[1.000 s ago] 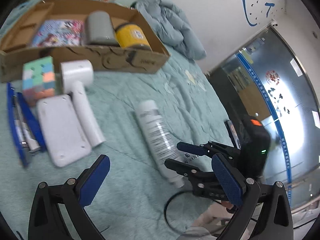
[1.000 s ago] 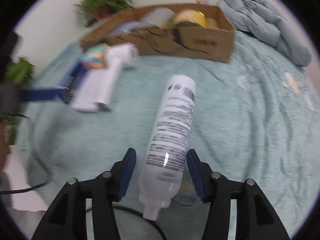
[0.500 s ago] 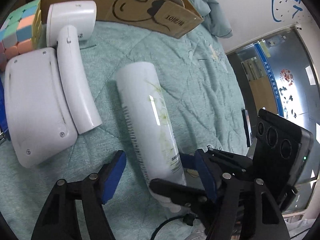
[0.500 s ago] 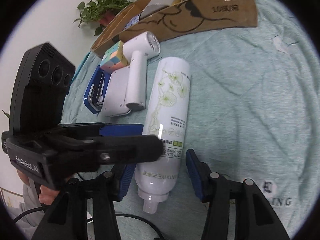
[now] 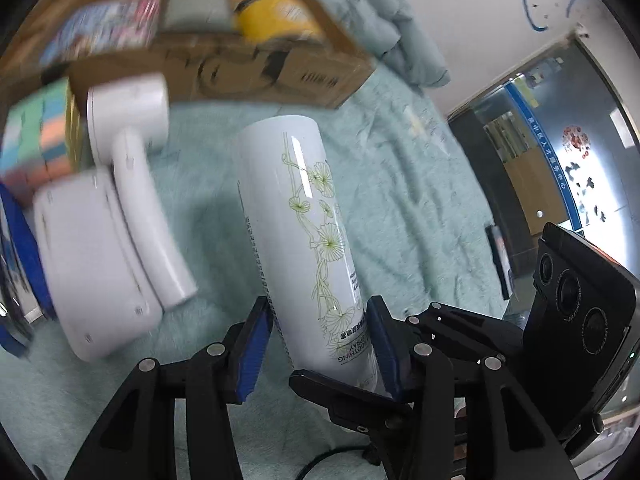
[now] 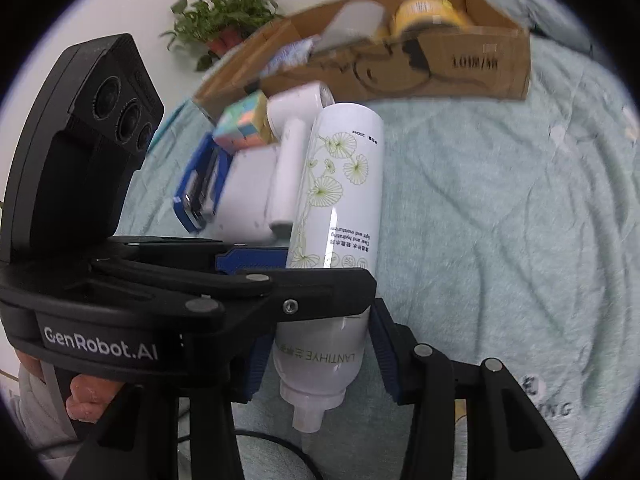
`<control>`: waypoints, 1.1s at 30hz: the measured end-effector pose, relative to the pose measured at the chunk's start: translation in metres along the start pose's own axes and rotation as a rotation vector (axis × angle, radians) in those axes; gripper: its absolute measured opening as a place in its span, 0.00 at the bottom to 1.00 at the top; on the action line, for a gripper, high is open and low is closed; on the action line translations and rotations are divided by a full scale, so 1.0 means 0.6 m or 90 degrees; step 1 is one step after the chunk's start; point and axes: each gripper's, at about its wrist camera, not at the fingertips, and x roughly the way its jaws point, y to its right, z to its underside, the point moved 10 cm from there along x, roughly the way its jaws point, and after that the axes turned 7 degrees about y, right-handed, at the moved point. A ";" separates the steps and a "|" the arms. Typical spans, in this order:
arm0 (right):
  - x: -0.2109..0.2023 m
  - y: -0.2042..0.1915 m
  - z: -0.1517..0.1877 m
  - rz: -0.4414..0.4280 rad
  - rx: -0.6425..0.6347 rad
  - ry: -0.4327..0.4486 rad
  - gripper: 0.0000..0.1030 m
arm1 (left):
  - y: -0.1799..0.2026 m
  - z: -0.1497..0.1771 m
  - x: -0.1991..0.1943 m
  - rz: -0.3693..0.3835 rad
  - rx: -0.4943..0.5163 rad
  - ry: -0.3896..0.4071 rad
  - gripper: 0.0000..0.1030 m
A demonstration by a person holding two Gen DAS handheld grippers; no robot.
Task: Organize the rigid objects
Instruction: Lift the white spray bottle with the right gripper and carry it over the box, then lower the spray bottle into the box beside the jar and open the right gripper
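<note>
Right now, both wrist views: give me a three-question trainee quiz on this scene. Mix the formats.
1. True or false: the white spray bottle stands inside the cardboard box.
2. Multiple choice: what lies directly beside the bottle, on its left in the left wrist view? A) white hair dryer B) yellow jar C) potted plant
3. Fill in: the right gripper grasps the bottle near its ____ end, while the left gripper closes higher up.

Key: 1 false; 2 A; 3 nozzle
</note>
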 end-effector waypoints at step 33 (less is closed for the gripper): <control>-0.033 0.134 -0.450 0.067 -0.110 0.137 0.43 | 0.067 -0.530 0.053 -0.023 0.069 0.083 0.42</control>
